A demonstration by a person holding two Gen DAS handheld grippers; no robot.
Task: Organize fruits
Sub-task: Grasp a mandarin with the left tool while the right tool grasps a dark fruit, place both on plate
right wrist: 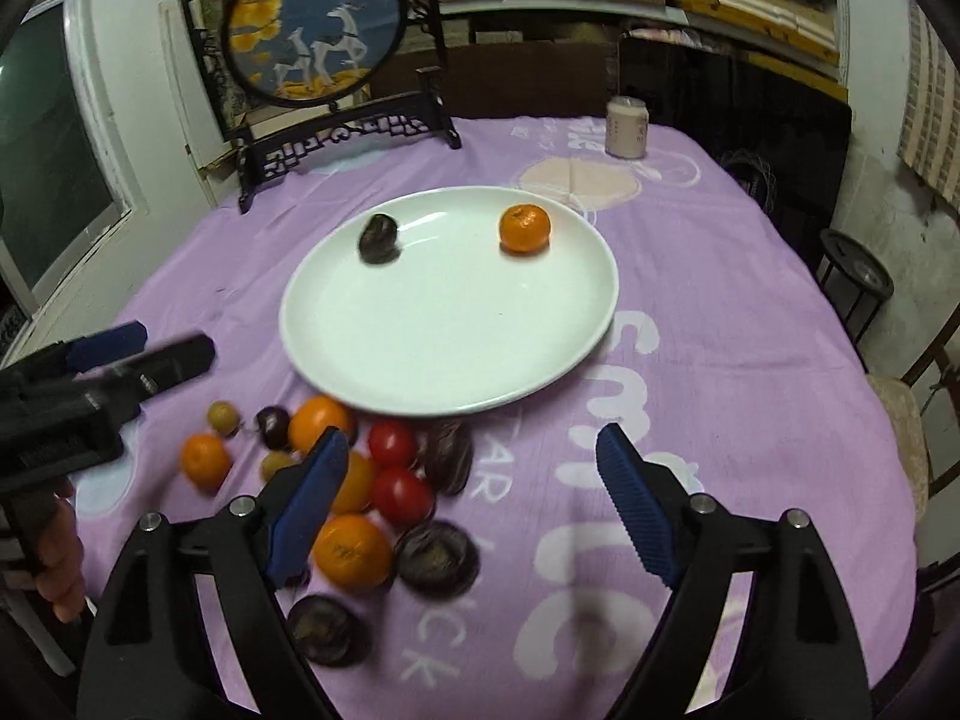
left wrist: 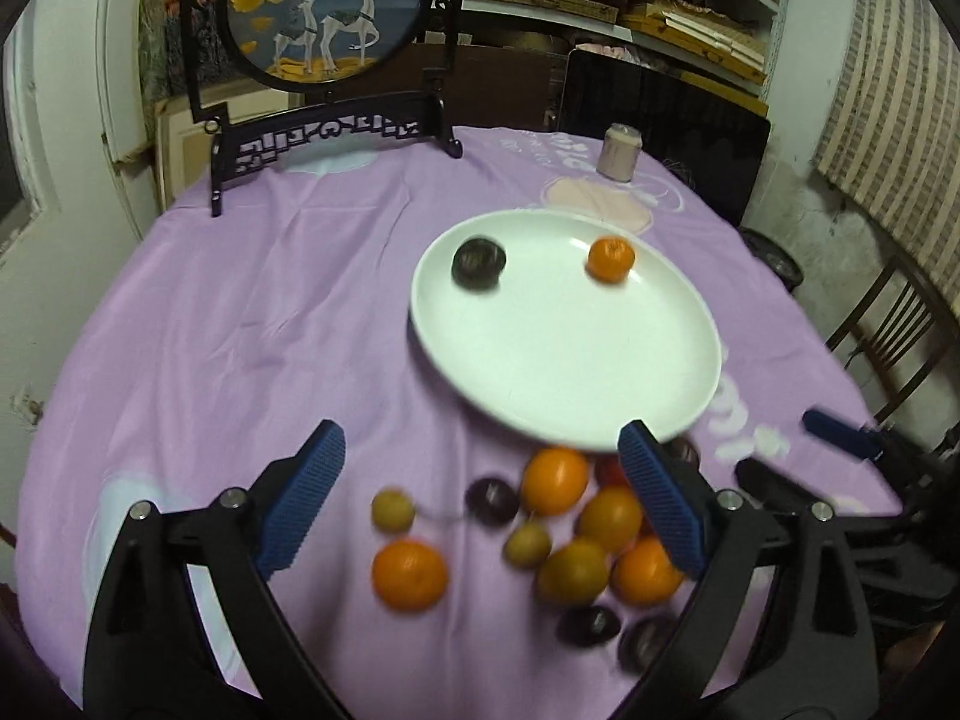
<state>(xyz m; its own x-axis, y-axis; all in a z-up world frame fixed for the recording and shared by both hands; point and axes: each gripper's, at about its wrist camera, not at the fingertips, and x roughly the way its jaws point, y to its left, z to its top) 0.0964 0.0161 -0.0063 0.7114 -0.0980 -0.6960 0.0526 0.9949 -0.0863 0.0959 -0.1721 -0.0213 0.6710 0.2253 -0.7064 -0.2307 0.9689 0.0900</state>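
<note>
A white plate (left wrist: 570,384) (right wrist: 456,348) on the purple cloth holds one dark fruit (left wrist: 478,263) (right wrist: 378,238) and one orange (left wrist: 611,260) (right wrist: 525,229). In front of the plate lies a loose pile of several oranges (left wrist: 410,575) (right wrist: 353,551), dark fruits (left wrist: 493,499) (right wrist: 437,553), small yellow-green fruits (left wrist: 393,510) (right wrist: 223,417) and red tomatoes (right wrist: 402,496). My left gripper (left wrist: 483,501) is open and empty above the pile. My right gripper (right wrist: 474,492) is open and empty, just right of the pile.
A round deer picture on a black stand (left wrist: 336,138) (right wrist: 336,132) sits at the table's far left. A pale can (left wrist: 619,151) (right wrist: 627,127) stands at the far right. The table edge falls away on the right, with a chair (left wrist: 888,336) beyond.
</note>
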